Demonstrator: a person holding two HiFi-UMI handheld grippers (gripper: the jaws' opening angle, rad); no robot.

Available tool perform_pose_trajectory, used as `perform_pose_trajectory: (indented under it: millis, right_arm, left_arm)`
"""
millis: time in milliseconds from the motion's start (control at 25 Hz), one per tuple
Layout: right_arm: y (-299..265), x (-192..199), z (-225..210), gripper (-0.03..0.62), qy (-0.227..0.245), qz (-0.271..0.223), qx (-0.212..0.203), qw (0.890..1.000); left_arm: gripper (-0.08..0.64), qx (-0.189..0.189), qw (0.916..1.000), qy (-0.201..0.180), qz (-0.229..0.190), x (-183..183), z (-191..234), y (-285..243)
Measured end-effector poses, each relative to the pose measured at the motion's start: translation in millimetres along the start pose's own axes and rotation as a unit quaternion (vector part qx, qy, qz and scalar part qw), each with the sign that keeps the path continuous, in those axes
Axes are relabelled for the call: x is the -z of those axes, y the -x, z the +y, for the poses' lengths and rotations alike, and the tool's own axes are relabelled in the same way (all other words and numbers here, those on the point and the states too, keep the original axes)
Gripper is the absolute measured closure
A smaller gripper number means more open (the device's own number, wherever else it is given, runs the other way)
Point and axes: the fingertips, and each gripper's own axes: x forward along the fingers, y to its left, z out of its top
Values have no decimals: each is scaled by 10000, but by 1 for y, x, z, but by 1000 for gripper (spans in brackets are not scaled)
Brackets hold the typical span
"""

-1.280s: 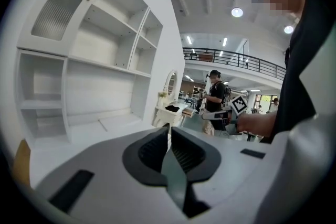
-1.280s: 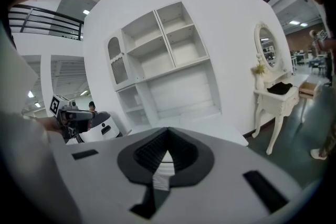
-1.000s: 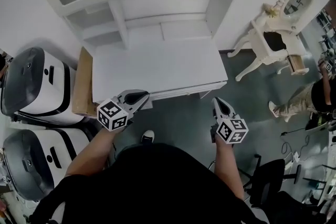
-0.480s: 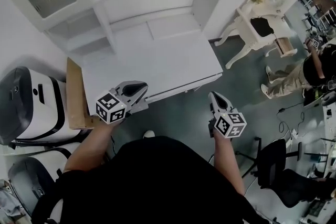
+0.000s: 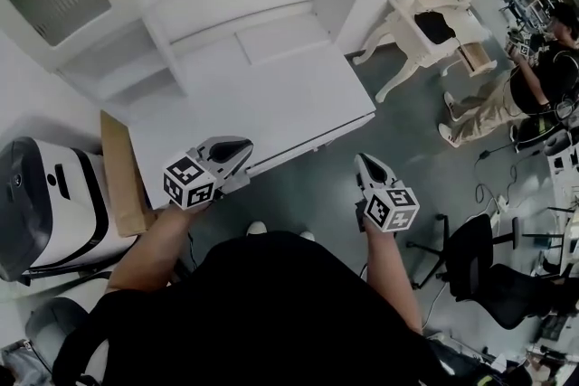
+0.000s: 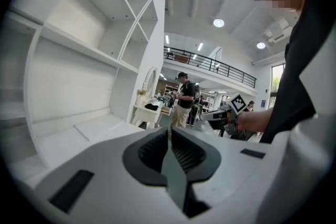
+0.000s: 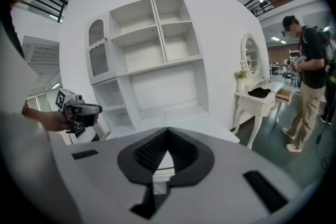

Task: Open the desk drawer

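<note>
Left claw [image 5: 237, 151] and right claw [image 5: 364, 165] are both closed and empty. The drawer [image 5: 303, 147] front runs under the table [image 5: 262, 104] edge, just ahead of and between the claws. It is likely rigid and light and should slide straight out. No handle can be made out, so hooking the lower lip looks best.

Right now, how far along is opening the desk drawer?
Done: nothing; no drawer stands out from the desk front. In hand: left gripper and right gripper hover before it, tongs shut, empty. Left: reach the drawer, grip it, pull.
</note>
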Motion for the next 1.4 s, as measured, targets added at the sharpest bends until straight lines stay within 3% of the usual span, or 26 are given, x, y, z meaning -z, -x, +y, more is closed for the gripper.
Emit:
perform_pose_trajectory:
  millis: [320,840,1400]
  right_arm:
    - [-4,16,-30,591,-50,179,92,9998]
    - [-59,63,-88,591,-119,903,-184,9957]
    - [-131,155,-107,589,-138,2047,-628,9767]
  left_arm:
    - [534,75,9999,-26,109,4,-7,-29]
    - [534,-355,9990,175,220,6,-3,-72]
    - [534,-855,9938,597,392,39,17,-77]
